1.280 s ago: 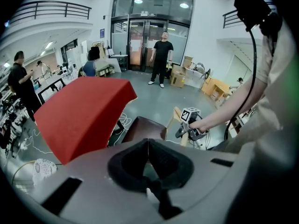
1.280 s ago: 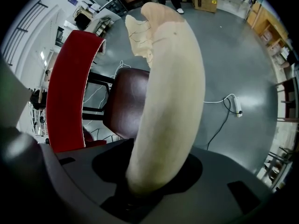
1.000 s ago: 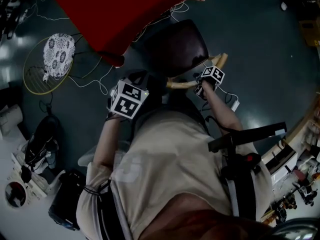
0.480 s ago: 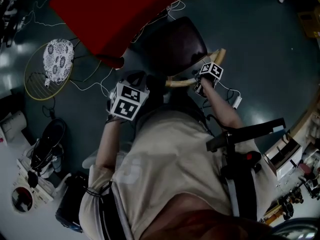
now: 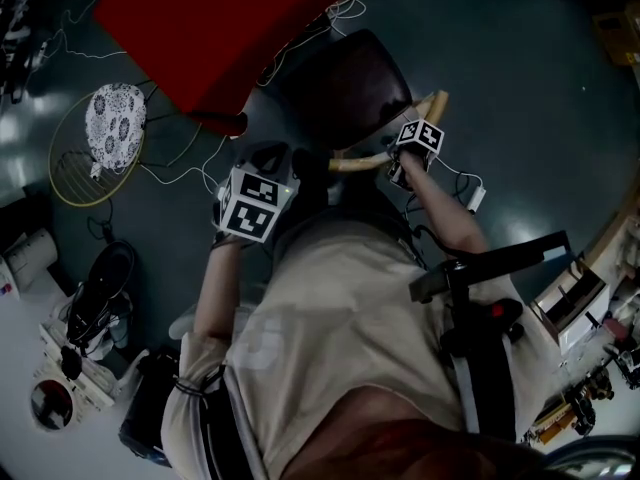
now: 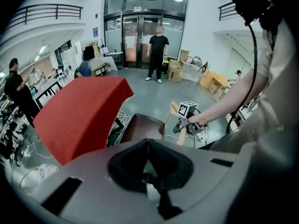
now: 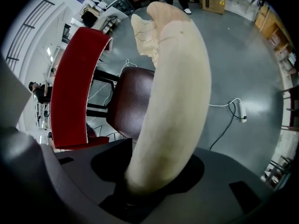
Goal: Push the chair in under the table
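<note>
The chair has a dark brown seat (image 5: 345, 88) and a curved pale wooden backrest (image 5: 360, 163). It stands against the red table (image 5: 220, 18), with part of the seat under the table's edge. My right gripper (image 5: 400, 168) holds the right part of the backrest. In the right gripper view the backrest (image 7: 177, 78) fills the space between the jaws of the right gripper (image 7: 159, 171). These jaws have just been opening a little, with the wood still between them. My left gripper (image 5: 285, 158) hovers left of the backrest, shut and empty. In its own view the left gripper (image 6: 148, 146) shows its jaws meeting.
A racket with a patterned cover (image 5: 100, 133) and loose cables (image 5: 180, 163) lie on the floor left of the chair. A white power strip (image 5: 475, 200) lies to the right. Bags (image 5: 95, 288) sit at the lower left. A person (image 6: 157, 52) stands far off by the glass doors.
</note>
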A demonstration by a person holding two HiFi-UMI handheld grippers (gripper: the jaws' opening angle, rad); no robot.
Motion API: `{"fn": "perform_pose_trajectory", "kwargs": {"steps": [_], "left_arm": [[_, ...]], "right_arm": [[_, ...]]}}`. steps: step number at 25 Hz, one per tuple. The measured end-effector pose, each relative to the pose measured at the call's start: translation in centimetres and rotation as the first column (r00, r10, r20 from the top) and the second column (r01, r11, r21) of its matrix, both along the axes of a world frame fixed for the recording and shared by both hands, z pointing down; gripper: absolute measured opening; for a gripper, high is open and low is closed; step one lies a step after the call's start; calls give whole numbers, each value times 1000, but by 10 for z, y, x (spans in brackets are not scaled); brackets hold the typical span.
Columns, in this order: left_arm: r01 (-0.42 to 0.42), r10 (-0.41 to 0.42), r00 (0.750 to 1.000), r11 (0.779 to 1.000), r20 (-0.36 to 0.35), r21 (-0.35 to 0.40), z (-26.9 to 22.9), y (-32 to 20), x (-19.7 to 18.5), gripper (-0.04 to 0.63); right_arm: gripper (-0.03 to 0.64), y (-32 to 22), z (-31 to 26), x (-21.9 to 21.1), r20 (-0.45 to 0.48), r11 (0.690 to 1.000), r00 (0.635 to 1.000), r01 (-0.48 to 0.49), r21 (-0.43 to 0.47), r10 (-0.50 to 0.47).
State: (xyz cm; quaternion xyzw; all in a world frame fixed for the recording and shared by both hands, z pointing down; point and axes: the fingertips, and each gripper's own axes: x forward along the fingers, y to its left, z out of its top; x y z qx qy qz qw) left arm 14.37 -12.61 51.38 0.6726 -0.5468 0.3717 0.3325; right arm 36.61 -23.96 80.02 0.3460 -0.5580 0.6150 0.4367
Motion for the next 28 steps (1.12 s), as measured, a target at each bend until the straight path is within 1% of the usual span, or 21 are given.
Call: {"fn": "perform_pose_trajectory", "kwargs": {"steps": [13, 20, 28], "left_arm": [[-22, 22, 1000, 1000, 3, 5, -1, 0, 4, 8], [-16, 16, 1000, 1000, 5, -9, 1, 5, 3, 8], [-41, 41, 999, 999, 10, -29, 2, 9, 7, 8]], "right_arm": [[210, -1, 1, -2, 12, 1000, 1000, 13, 5, -13], [212, -1, 2, -4, 13, 1000, 1000, 14, 2, -14], [213, -2, 1, -4, 17, 1000, 1000, 23, 9, -23]]}}
